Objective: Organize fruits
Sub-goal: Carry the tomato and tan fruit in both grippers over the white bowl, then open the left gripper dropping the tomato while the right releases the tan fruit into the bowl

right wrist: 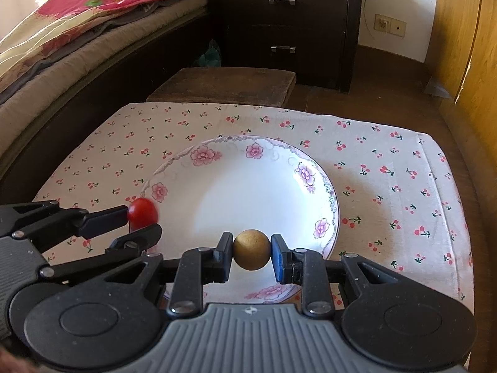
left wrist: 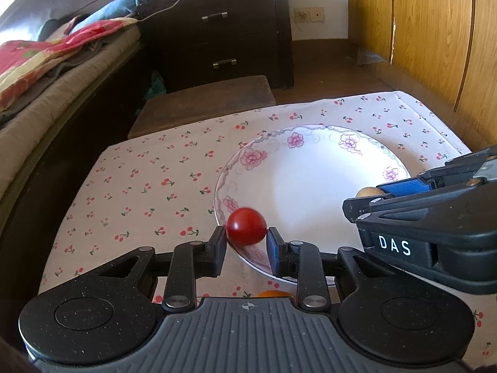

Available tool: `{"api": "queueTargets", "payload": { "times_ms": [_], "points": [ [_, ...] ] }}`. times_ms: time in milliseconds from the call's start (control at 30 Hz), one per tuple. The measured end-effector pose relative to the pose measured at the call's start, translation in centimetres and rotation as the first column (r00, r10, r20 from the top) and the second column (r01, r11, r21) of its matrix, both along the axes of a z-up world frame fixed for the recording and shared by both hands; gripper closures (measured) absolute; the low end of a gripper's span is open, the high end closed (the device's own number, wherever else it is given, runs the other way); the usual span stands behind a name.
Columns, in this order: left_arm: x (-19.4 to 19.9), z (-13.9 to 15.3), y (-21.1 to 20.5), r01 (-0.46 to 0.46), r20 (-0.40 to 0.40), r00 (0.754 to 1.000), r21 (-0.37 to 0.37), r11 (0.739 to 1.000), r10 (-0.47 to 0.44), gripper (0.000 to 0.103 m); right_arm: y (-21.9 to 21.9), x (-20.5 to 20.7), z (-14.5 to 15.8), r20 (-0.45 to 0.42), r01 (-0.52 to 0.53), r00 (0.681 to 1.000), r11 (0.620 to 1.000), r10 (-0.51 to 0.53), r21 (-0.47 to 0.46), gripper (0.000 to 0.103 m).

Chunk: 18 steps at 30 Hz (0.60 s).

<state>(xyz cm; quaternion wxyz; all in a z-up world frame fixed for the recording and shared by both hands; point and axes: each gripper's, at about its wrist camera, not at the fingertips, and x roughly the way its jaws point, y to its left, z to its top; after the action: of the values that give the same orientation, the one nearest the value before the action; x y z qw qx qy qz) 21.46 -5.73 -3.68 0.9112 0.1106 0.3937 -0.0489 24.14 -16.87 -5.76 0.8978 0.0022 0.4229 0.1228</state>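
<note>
A white plate with pink flowers (left wrist: 313, 171) (right wrist: 248, 186) lies on a cherry-print cloth. My left gripper (left wrist: 246, 242) is at the plate's near left rim; a red tomato (left wrist: 246, 226) (right wrist: 142, 214) sits between its fingers, blurred, with a small gap on each side. My right gripper (right wrist: 251, 251) is over the plate's near edge with a round tan fruit (right wrist: 251, 249) (left wrist: 368, 192) between its pads, a slight gap on the right. An orange fruit (left wrist: 273, 294) peeks out under the left gripper.
The cherry-print cloth (right wrist: 388, 171) covers a low table. A dark wooden stool (right wrist: 223, 85) stands behind it, a dark drawer cabinet (right wrist: 285, 25) further back, a bed (right wrist: 62, 46) at the left, and wooden panels (left wrist: 419, 31) at the right.
</note>
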Motion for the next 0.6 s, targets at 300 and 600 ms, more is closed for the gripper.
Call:
{"api": "queueTargets", "payload": {
  "times_ms": [300, 600],
  "points": [
    [0.09, -0.22, 0.03, -0.006, -0.01, 1.0, 0.005, 1.0, 0.006, 0.066, 0.06, 0.17, -0.29, -0.014, 0.0, 1.0, 1.0, 0.0, -0.004, 0.075],
    [0.09, -0.1, -0.17, -0.006, -0.005, 1.0, 0.009, 1.0, 0.006, 0.061, -0.19, 0.29, -0.34, -0.024, 0.01, 1.0, 1.0, -0.011, -0.002, 0.075]
  ]
}}
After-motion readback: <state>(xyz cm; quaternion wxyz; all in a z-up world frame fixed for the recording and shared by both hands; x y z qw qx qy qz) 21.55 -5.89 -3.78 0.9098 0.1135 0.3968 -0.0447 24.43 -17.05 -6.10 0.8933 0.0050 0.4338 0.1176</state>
